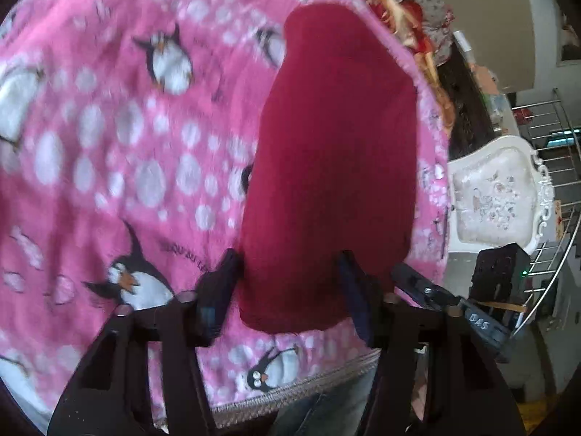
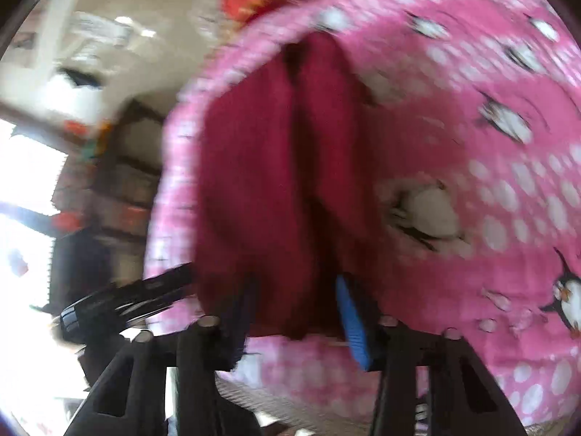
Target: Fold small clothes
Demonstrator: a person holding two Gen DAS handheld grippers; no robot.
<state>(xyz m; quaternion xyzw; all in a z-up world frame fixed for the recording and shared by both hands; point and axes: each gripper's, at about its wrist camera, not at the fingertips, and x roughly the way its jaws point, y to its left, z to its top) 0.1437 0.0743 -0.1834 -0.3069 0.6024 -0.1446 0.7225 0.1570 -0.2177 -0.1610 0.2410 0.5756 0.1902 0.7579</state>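
A dark red garment [image 1: 334,152] lies lengthwise on a pink penguin-print blanket [image 1: 109,138], close to the blanket's right edge. My left gripper [image 1: 287,276] straddles its near end, with both pads against the cloth. In the right wrist view the same red garment [image 2: 254,167] shows a lengthwise crease down its middle. My right gripper [image 2: 294,309] holds the near end, and its blue pad [image 2: 350,319] presses into the fabric. The two grippers sit side by side on this end. This view is blurred.
The blanket's stitched hem [image 1: 290,392] runs along the near edge, with jeans [image 1: 326,410] showing below it. Red and yellow fabric [image 1: 410,18] is piled at the far end. A white ornate chair [image 1: 497,192] and a metal railing [image 1: 552,138] stand to the right.
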